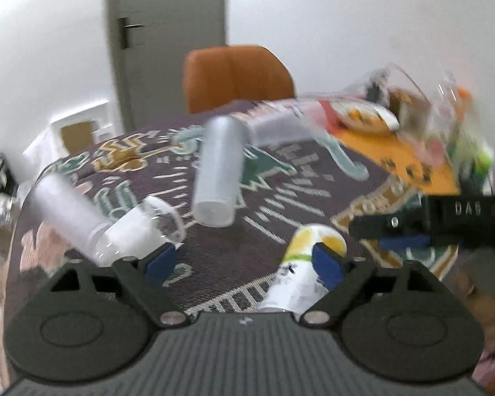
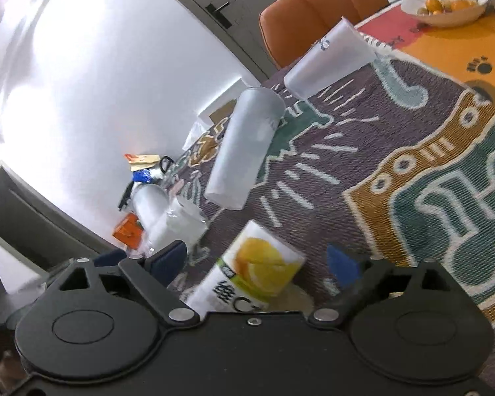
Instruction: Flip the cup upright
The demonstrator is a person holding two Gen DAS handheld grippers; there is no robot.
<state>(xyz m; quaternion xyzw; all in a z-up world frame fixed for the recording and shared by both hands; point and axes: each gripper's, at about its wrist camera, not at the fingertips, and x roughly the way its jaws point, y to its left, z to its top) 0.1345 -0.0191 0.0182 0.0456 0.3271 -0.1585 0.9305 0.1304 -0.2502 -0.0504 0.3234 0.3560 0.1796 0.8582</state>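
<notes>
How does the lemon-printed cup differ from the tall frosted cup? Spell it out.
The lemon cup is white with printed yellow fruit; the frosted cup is plain and translucent. The lemon cup lies between the right tool's open fingers; the frosted cup lies farther off. Both lie on the patterned cloth.

Cups lying on a tablecloth [image 2: 363, 171], chair [image 2: 316, 10] behind the table.

In the right wrist view, the printed cup [image 2: 257, 274] lies at bottom centre; a frosted cup [image 2: 244, 148] lies above it at centre; a second cup [image 2: 330, 59] lies farther up right. A bowl [image 2: 445, 3] sits at upper right. A glass [image 2: 178, 227] lies at lower left.
</notes>
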